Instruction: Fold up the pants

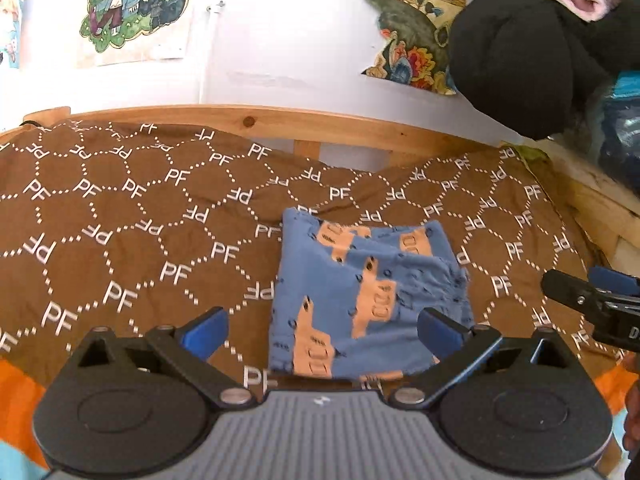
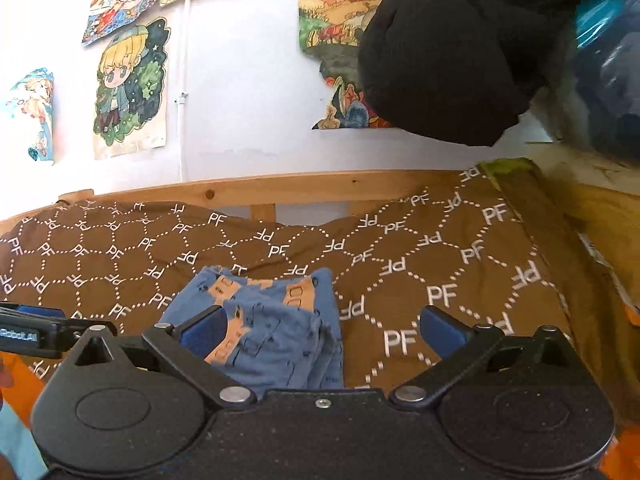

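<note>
Pants [image 1: 370,300], blue with tan patches, lie folded into a compact, slightly rumpled square on the brown bedspread [image 1: 120,220], sitting dead centre of the bed and a touch toward five o'clock in the left wrist view. Left gripper [image 1: 324,334] hangs just short of the bundle's near edge, jaws spread wide, blue pads clear of the cloth and nothing between them. Right gripper [image 2: 324,334] is spread just as wide, empty too; from its camera the pants sit at seven o'clock, their layered edges stacked toward the lens, and its left finger crosses in front of the fabric, though whether it touches I cannot tell. Each tool peeks into the other's picture, the right one at three o'clock in the left view. Outward now: a wooden bed rail [image 1: 248,118] runs behind the spread at twelve o'clock, cartoon posters [image 2: 130,88] hang on the white wall, and a black plush shape [image 2: 448,52] looms at two o'clock.
</note>
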The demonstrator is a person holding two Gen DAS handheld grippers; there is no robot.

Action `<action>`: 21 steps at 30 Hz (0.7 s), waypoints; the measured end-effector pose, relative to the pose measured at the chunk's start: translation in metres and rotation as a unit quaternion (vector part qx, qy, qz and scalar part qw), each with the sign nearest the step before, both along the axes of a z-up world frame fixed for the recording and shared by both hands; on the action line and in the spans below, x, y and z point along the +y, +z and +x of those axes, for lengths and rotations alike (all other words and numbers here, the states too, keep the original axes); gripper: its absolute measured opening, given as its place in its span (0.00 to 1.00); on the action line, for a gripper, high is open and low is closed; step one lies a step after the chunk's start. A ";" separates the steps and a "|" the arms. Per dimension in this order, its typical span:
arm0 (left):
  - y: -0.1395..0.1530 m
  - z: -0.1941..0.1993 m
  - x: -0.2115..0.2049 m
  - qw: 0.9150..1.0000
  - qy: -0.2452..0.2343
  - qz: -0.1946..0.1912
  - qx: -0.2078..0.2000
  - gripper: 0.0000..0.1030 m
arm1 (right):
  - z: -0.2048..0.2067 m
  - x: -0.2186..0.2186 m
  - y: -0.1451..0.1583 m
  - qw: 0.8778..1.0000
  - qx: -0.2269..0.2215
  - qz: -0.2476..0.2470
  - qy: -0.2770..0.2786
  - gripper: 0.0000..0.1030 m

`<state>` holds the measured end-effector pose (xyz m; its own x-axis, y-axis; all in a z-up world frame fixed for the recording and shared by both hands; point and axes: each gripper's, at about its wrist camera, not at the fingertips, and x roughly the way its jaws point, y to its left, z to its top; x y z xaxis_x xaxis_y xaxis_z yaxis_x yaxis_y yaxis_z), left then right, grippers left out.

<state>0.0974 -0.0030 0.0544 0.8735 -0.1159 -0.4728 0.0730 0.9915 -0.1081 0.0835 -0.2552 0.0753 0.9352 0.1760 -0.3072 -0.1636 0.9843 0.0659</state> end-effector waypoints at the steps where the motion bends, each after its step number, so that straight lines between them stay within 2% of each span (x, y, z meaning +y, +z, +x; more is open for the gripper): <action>1: -0.001 -0.005 -0.001 1.000 0.000 0.000 0.001 1.00 | -0.008 -0.001 0.000 1.000 -0.002 0.000 -0.002 0.99; 10: -0.012 -0.036 -0.002 1.000 0.004 0.014 -0.003 1.00 | -0.059 0.000 -0.008 1.000 0.003 -0.014 -0.024 0.99; 21: -0.021 -0.051 -0.005 0.999 0.009 0.031 0.002 1.00 | -0.074 -0.001 -0.018 0.999 0.004 -0.001 -0.034 0.99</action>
